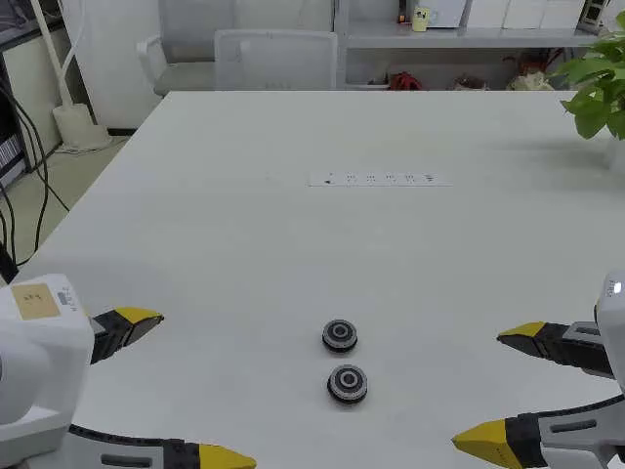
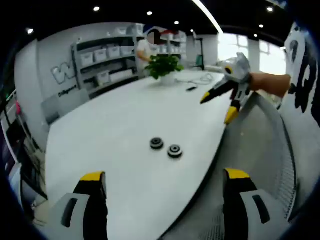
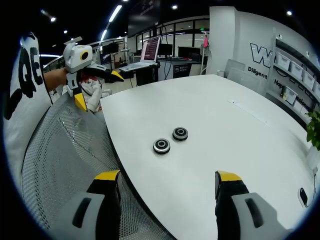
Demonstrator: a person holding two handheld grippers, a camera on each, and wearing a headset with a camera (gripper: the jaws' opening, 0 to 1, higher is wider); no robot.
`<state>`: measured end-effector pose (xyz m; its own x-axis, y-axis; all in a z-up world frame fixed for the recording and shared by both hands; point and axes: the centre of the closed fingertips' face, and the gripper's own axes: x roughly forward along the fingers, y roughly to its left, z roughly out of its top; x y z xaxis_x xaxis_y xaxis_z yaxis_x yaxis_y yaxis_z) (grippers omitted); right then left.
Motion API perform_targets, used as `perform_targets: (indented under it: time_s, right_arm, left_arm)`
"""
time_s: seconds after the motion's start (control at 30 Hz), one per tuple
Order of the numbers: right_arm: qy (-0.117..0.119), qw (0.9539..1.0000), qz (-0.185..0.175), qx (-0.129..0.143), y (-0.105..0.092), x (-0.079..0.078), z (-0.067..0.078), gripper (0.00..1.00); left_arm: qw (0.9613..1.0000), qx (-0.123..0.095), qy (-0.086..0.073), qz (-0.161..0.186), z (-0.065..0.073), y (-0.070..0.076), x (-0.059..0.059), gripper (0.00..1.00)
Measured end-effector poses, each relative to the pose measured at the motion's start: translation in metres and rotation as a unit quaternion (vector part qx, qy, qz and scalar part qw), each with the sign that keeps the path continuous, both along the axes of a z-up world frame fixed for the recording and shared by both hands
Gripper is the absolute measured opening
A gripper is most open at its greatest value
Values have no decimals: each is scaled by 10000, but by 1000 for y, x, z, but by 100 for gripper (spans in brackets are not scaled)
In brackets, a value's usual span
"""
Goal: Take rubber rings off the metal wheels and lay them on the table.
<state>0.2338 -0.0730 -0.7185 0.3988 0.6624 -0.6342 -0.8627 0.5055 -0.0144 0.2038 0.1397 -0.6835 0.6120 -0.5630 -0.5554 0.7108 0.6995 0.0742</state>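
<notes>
Two small metal wheels with black rubber rings lie flat on the white table (image 1: 293, 234), one behind the other: the far wheel (image 1: 340, 335) (image 2: 156, 143) (image 3: 180, 133) and the near wheel (image 1: 348, 383) (image 2: 174, 150) (image 3: 161, 146). My left gripper (image 1: 171, 386) (image 2: 165, 180) (image 3: 95, 85) is held at the table's near left edge, open, with nothing between its yellow-tipped jaws. My right gripper (image 1: 493, 386) (image 3: 162, 180) (image 2: 219, 105) is at the near right edge, also open and holding nothing. Both wheels sit between the two grippers, apart from them.
A white power strip (image 1: 381, 179) is set into the table's middle. A green plant (image 1: 596, 83) stands at the far right edge. Chairs (image 1: 273, 59) and shelves stand beyond the far edge. A person's grey mesh-clad lap lies under the near edge.
</notes>
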Motion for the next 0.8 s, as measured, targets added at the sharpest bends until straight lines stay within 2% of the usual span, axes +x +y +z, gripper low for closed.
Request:
perform_targets:
  time_s: [0.8]
  right_arm:
    - [6,10000,-1,-35,-2,3,-3,73]
  left_arm:
    - [10000,34,23,0,-1,1,3,96]
